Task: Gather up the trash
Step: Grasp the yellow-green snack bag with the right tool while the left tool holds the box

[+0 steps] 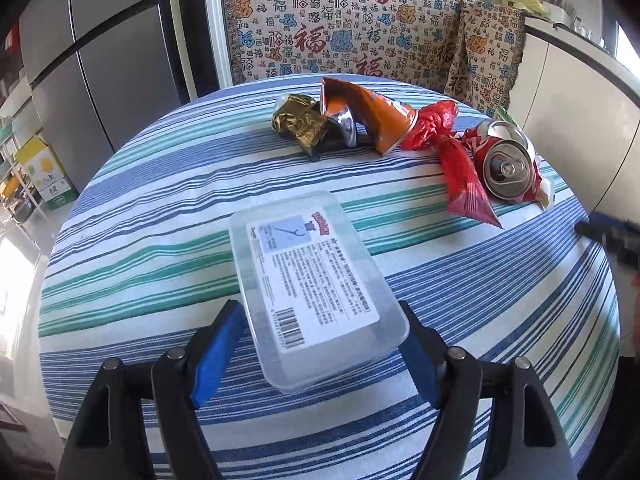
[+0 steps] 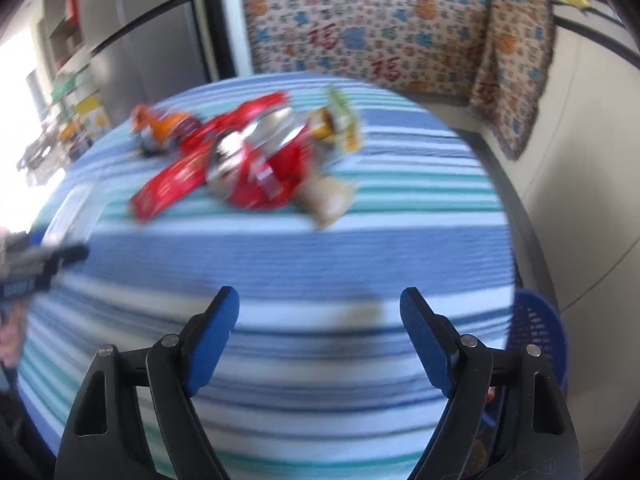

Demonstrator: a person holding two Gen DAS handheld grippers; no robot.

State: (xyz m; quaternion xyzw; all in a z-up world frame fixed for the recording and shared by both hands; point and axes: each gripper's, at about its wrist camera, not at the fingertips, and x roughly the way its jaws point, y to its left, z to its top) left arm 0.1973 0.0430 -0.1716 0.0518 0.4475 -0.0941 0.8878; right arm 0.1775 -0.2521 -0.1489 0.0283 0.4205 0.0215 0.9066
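A clear plastic box point(image 1: 304, 272) with a printed label lies on the striped tablecloth point(image 1: 140, 240). Its near end sits between the fingers of my left gripper point(image 1: 318, 308), which is open; a gap shows at the left pad. Farther back lie a gold wrapper point(image 1: 298, 120), an orange snack bag point(image 1: 376, 116), a red plastic bag point(image 1: 452, 152) and a crushed red can point(image 1: 506, 160). My right gripper point(image 2: 320, 296) hangs open and empty over bare cloth, short of the can point(image 2: 256, 168). That view is blurred.
The table is round and its edge drops off close on every side. A blue slotted basket point(image 2: 536, 340) stands on the floor beyond the right edge. Behind the table are furniture under a patterned cloth point(image 1: 344, 24), a grey fridge point(image 1: 100, 60) and a white wall.
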